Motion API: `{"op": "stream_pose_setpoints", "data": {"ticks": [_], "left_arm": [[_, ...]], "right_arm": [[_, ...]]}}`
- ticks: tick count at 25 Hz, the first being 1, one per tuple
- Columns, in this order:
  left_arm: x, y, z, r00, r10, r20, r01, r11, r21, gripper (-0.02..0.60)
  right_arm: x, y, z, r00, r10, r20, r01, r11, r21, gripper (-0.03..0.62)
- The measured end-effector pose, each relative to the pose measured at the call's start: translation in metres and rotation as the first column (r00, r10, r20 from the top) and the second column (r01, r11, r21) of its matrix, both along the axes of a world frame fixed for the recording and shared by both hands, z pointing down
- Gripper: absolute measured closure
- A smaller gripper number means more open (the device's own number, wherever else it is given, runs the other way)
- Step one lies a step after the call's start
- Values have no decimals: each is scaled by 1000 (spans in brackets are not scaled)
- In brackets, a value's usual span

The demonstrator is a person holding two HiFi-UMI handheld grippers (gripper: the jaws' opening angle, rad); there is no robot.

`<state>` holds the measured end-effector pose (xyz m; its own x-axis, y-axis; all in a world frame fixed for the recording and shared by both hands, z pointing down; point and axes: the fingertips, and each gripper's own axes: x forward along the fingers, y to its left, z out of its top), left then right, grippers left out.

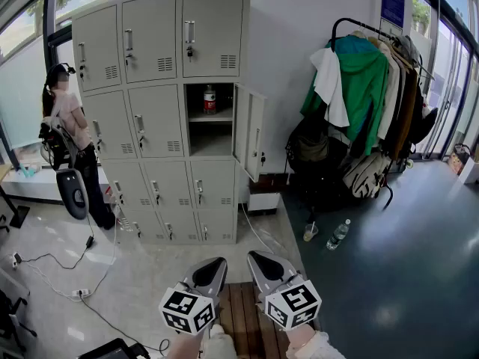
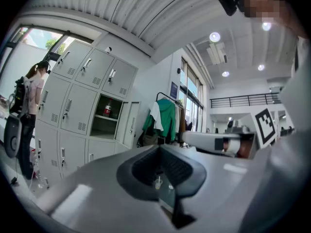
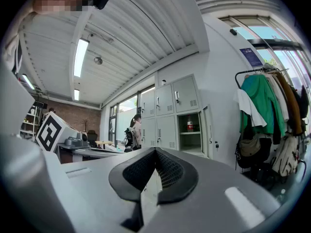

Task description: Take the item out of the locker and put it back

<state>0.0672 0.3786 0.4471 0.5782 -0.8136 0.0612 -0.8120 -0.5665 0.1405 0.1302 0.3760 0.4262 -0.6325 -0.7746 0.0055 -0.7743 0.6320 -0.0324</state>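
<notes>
1. Head view: the left claw [image 1: 215, 264] and the right claw [image 1: 256, 259] are hovering side by side low in the frame. Both are closed and empty, well apart from the locker [image 1: 150, 66]. One door [image 1: 251, 129] is hanging open to the right. Behind it the bottle [image 1: 209, 99] is standing upright on the compartment's shelf, about midway between the shelf's side edges. A person [image 1: 69, 126] is standing by the locker's left edge, and coats [image 1: 367, 88] are hanging to its right.
2. Left gripper view: the left claw [image 2: 160, 152] is holding its pads together and gripping nothing. The bottle [image 2: 108, 108] is sitting on its shelf in the distance.
3. Right gripper view: the right claw [image 3: 155, 152] is likewise pressing shut on nothing. The bottle [image 3: 190, 125] is standing inside the open locker [image 3: 167, 115] well beyond it.
</notes>
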Motion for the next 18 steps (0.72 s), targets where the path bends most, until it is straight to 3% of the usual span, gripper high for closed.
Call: {"op": "stream_pose_setpoints", "data": {"ticks": [4, 12, 18], "left_arm": [[-6, -49, 0, 1000, -12, -1, 12, 1000, 14, 574], [-52, -170, -14, 999, -52, -10, 52, 997, 58, 574], [-77, -263, -21, 1000, -6, -23, 7, 998, 57, 574]], "right_arm": [[-16, -50, 0, 999, -11, -33, 11, 1000, 7, 599], [-64, -173, -9, 997, -28, -68, 31, 999, 40, 599], [-84, -259, -24, 999, -6, -46, 10, 997, 73, 599]]}}
